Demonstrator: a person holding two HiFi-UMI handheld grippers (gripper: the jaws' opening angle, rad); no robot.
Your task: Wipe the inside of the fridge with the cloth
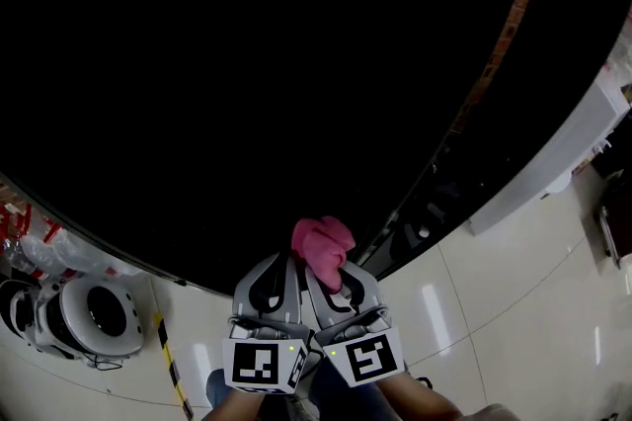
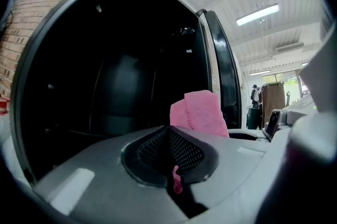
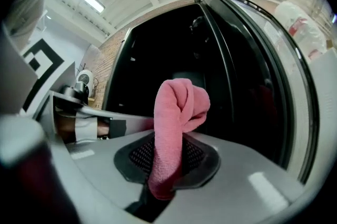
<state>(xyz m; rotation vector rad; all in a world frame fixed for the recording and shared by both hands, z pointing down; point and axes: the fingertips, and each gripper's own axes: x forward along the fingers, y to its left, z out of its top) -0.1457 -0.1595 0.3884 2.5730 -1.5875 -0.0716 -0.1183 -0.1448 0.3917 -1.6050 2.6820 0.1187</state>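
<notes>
— Where is the cloth (image 1: pixel 321 246)?

— Bunched up pink at the tips of the two grippers, just in front of the open fridge (image 1: pixel 247 93), whose inside is dark. It isn't touching any inner wall that I can see.

— Who has it?

— The right gripper (image 1: pixel 331 283) is clamped on it: in the right gripper view a thick fold rises from between the jaws and curls over at the top.

— And the left gripper (image 1: pixel 279 273)?

— Right beside the other one. Its jaws are pressed together, with only a small pink scrap of the cloth nipped in the seam; the bulk of the cloth shows beyond them, to the right.

— Anything else around?

— A pale tiled floor (image 1: pixel 513 310) below, and a round white appliance (image 1: pixel 94 315) standing on it at the left.
</notes>
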